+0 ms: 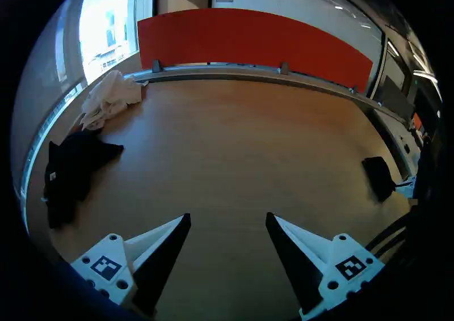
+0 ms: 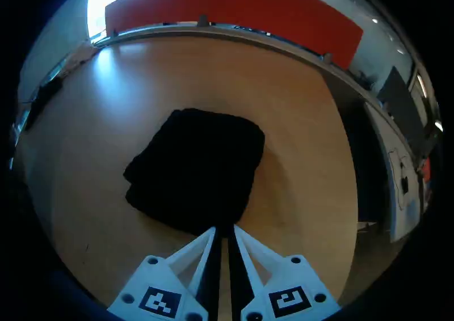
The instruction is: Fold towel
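Observation:
A black towel (image 2: 196, 170) lies folded into a rough square on the wooden table (image 2: 295, 122) in the right gripper view. My right gripper (image 2: 224, 231) is pinched together at the towel's near edge, with dark cloth between its tips. In the left gripper view my left gripper (image 1: 228, 222) is open above bare table (image 1: 238, 145), holding nothing. A crumpled white towel (image 1: 110, 97) sits at the far left corner. A rumpled black cloth (image 1: 71, 170) lies in front of it.
An orange divider panel (image 1: 255, 40) and a metal rail (image 1: 227, 72) close off the table's far edge. A small dark object (image 1: 377, 176) rests near the table's right edge, with cables beside it. Bright windows run along the left.

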Demonstrator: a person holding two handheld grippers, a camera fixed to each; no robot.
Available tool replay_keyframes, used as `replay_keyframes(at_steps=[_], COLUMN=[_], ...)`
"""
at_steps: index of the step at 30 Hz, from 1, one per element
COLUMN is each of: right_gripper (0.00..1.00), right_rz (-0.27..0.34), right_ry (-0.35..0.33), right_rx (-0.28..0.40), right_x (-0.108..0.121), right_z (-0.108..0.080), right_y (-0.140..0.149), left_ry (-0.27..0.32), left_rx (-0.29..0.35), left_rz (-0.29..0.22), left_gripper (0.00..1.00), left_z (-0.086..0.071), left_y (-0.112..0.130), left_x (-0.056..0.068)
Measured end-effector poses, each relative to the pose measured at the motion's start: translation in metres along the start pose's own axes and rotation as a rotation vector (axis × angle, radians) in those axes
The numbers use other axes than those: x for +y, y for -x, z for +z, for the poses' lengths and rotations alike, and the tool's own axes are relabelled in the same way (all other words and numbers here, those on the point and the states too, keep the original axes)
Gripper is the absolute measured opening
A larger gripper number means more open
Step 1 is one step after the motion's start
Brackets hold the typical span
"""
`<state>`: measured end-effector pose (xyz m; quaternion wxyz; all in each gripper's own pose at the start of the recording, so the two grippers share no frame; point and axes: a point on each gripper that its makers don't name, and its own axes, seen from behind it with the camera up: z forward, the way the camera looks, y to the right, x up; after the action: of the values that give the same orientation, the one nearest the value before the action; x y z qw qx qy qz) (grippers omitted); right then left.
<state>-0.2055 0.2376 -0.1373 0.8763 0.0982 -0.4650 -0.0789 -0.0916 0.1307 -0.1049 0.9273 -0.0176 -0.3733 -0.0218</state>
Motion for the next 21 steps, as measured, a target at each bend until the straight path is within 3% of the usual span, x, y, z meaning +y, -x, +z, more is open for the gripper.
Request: replay_keyframes(at_steps=[21], right_gripper=[0.08], right_rz=[0.067], right_ry=[0.045], right_rx=[-0.043], right_x=[0.008], right_z=[0.008], right_y=[0.012], left_ry=[-0.017], left_rx=[-0.007], left_rz=[0.004], left_gripper=[0.98], left_z=[-0.002], left_y=[0.007], left_x=[-0.009])
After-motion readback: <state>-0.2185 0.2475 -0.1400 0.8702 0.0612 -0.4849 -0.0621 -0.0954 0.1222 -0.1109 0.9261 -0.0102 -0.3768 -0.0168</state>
